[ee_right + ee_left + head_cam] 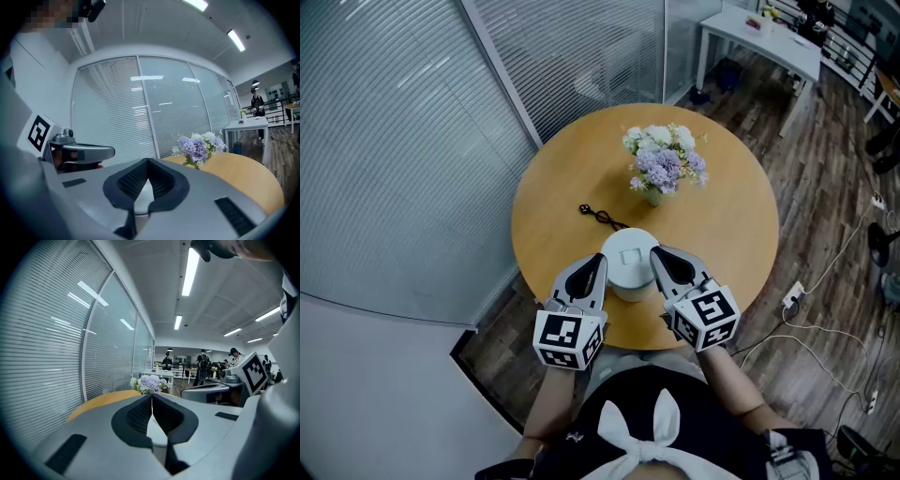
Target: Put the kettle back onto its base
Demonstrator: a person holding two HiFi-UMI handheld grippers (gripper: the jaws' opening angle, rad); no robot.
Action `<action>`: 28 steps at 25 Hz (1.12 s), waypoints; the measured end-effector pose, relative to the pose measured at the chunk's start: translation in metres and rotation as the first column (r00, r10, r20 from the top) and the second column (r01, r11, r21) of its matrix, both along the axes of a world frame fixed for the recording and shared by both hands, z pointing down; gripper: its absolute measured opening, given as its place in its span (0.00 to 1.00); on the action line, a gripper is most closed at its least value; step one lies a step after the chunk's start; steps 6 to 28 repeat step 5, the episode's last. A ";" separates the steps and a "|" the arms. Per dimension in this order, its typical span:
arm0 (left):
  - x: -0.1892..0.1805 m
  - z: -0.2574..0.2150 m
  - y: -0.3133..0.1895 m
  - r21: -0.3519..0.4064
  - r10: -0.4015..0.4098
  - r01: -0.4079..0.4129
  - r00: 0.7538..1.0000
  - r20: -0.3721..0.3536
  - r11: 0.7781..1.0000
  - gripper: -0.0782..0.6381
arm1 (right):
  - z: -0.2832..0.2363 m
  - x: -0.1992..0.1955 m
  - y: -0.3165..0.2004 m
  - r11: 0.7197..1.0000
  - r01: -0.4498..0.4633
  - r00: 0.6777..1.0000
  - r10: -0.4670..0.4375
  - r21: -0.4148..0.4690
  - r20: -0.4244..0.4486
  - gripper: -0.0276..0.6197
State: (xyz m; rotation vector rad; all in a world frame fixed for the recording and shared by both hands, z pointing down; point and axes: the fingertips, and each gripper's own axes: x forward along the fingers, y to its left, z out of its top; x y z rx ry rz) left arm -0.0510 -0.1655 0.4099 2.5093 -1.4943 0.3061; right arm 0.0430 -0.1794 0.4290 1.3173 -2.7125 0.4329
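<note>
Kettle (630,262): white, round lid up, upright on the desk (731,234) close to the near edge, right in front of the person. Base not separately visible. A black cord (605,218) runs from the desk's middle to the kettle's foot, so the base is probably under it already, but can't confirm seating from above.

Left tool (596,264) sits just beside the kettle's left side, jaws pressed together, nothing between them. Right tool (660,255) is just beside the right side, jaws also together and empty. Tips look very near or touching the body; can't tell which. Neither tool has a grip (both gripper views show only a sliver of white below the closed pads).

Flowers (664,161) in a small vase stand further back, well apart from the kettle.

Risks, as judged:
- Two closed tools squeezing a smooth round body from the sides: it can slip out or rotate, and an uneven push tips it.
- The kettle is close to the desk edge, so a shove toward the person sends it off.
- If it is not centred on the base, pressing down rocks it.
- The loose cord could drag the base if the kettle is nudged.
</note>
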 end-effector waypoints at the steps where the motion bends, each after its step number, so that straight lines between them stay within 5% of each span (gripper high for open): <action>1: 0.000 0.001 0.000 -0.004 0.001 -0.001 1.000 -0.002 1.000 0.15 | 0.000 0.000 0.000 1.000 -0.002 1.000 0.002 -0.001 -0.001 0.08; 28: -0.005 0.007 -0.002 -0.038 -0.021 0.021 1.000 0.005 0.999 0.15 | 0.002 -0.004 0.000 1.000 -0.007 1.000 0.007 -0.004 -0.005 0.08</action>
